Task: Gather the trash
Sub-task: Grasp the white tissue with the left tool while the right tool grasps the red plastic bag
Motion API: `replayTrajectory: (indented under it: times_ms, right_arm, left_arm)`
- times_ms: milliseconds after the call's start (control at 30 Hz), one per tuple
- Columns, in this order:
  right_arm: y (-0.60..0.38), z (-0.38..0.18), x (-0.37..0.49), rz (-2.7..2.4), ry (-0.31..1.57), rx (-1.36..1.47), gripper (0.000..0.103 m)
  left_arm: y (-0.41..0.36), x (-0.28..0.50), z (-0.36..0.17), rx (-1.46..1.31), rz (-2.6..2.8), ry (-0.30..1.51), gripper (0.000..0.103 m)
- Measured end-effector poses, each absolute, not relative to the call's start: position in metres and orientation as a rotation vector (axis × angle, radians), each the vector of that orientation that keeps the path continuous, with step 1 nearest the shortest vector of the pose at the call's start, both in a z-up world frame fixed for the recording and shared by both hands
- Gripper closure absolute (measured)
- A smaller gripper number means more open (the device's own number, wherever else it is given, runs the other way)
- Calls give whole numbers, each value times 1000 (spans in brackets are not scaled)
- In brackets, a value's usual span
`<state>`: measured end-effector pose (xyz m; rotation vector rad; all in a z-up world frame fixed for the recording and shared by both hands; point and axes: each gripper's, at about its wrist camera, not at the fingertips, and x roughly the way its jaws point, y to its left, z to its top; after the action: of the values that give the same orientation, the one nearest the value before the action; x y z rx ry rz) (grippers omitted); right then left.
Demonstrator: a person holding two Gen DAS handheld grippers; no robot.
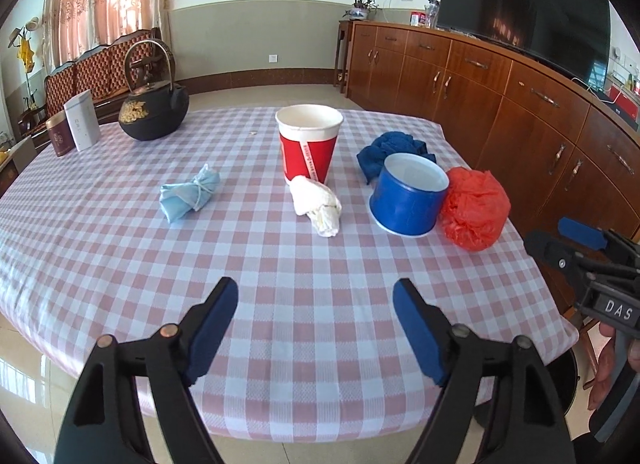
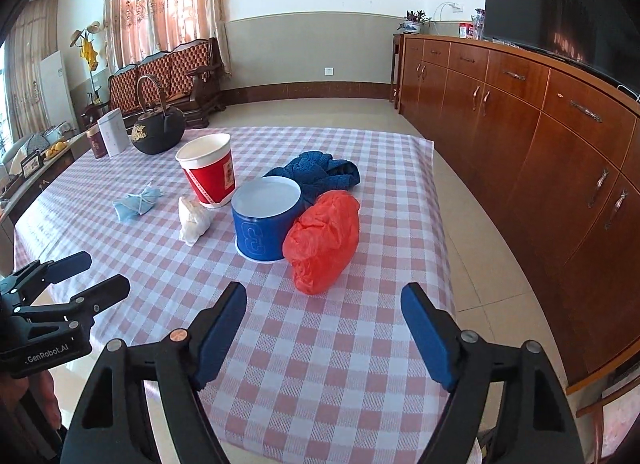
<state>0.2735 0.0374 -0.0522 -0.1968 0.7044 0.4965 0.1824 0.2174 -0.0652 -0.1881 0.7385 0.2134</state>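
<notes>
Centrally, on a desk (image 1: 320, 304) under a pink-and-white checked cloth, the trash lies in a loose row. From left to right in the left wrist view: a blue mask (image 1: 189, 193) tied into a bundle, a white tissue (image 1: 317, 205), a blue tub (image 1: 409, 195), and a red bag (image 1: 475, 209) crumpled into a ball. A red cup (image 1: 309, 143) stands upright just behind the tissue, which appears to touch its base. The tub stands upright with its white inside showing, and the bag presses against its right side. A blue cloth (image 1: 394, 153) lies bunched directly behind the tub. At the far left corner stand a black kettle (image 1: 154, 106) and two tins (image 1: 74, 129), well apart from the trash.

Left gripper (image 1: 316, 326) hovers over the near desk edge, jaws spread wide and holding nothing. Right gripper (image 2: 324, 328) hovers likewise near the right front corner, jaws wide apart and empty, with the bag (image 2: 322, 241) closest ahead and the tub (image 2: 268, 220) just left of it.
</notes>
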Motion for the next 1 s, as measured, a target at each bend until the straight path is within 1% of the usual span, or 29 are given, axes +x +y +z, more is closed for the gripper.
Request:
replayTrajectory:
  times_ms: [100, 167, 300, 567, 633, 667, 700, 733, 767, 833, 867, 900, 1000]
  right_arm:
    - [46, -59, 295, 493, 721, -192, 25]
    - [51, -66, 308, 492, 740, -189, 25]
    - [60, -78, 327, 503, 770, -194, 33]
    - [57, -88, 357, 485, 791, -196, 37]
    - [53, -90, 365, 486, 806, -179, 46]
    - [52, -91, 368, 489, 812, -171, 48]
    - [51, -92, 371, 494, 818, -163, 53]
    - [50, -93, 373, 500, 823, -160, 55]
    - [50, -94, 374, 504, 827, -159, 61]
    - [50, -95, 375, 522, 829, -152, 77]
    - [50, -95, 374, 526, 830, -152, 81]
    - [49, -94, 373, 533, 825, -145, 86]
    - [46, -90, 367, 548, 813, -130, 91]
  left_arm:
    - [223, 203, -71, -205, 211, 754, 24]
    - [224, 218, -74, -205, 202, 766, 27]
    - [229, 243, -80, -205, 196, 788, 31]
    - [233, 274, -91, -201, 202, 835, 35]
    - [235, 280, -91, -198, 203, 840, 37]
    - [235, 281, -93, -200, 201, 846, 38]
    - [235, 284, -94, -205, 200, 854, 40]
    - [236, 287, -96, -210, 196, 862, 43]
    - [236, 288, -97, -216, 193, 868, 45]
    - [236, 288, -99, -215, 199, 866, 51]
    - [236, 288, -99, -215, 200, 864, 52]
    - [237, 287, -99, -220, 195, 861, 59]
    - [238, 279, -97, -228, 186, 843, 62]
